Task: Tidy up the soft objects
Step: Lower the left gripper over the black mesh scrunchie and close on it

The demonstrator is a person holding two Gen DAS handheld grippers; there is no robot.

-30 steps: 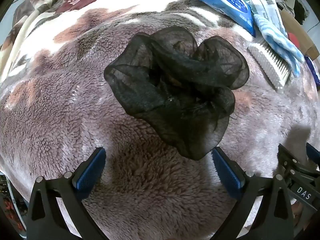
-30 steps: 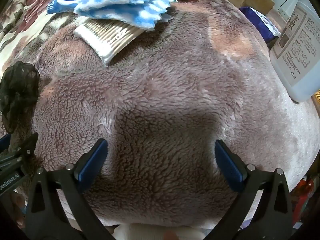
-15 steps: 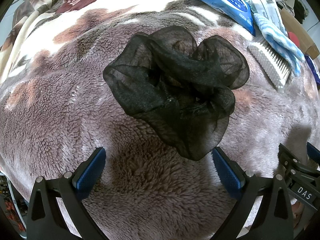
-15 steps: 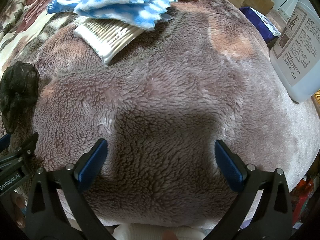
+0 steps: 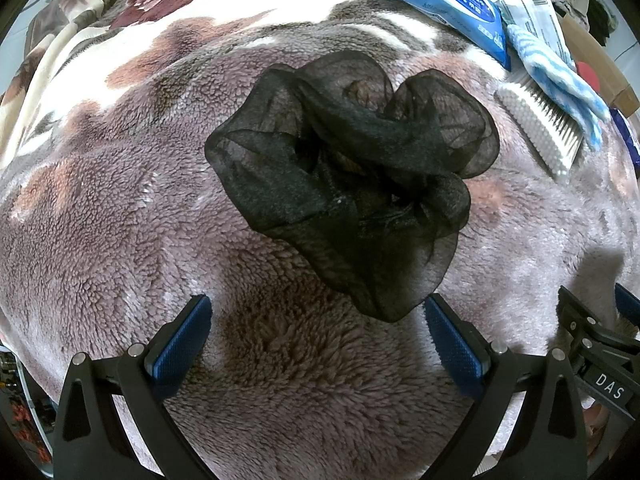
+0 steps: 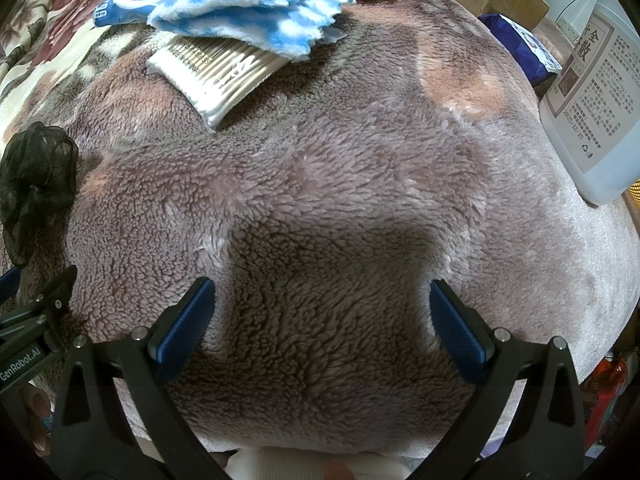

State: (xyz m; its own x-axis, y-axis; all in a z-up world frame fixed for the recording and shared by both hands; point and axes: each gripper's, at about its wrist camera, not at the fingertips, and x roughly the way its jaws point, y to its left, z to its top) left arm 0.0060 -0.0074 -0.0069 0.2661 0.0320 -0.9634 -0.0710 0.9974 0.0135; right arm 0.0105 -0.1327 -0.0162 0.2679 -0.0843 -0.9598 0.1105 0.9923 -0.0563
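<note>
- Black sheer mesh scrunchie (image 5: 352,184) lies loose on the mauve fleece blanket (image 5: 120,240); nothing gathered yet, by the look.
- Left gripper (image 5: 318,320) and right gripper (image 6: 322,316) both spread apart, empty.

The left wrist camera looked forward and down between its spread blue-padded jaws, close over the plush mauve fleece blanket (image 5: 120,240), with the crumpled black mesh scrunchie (image 5: 352,184) just ahead of the jaws. The right wrist camera faced likewise, beside it. Both views shared the scrunchie (image 6: 36,184), the clear pack of cotton swabs (image 6: 216,76) and the blue-white fuzzy cloth (image 6: 248,12).
</note>
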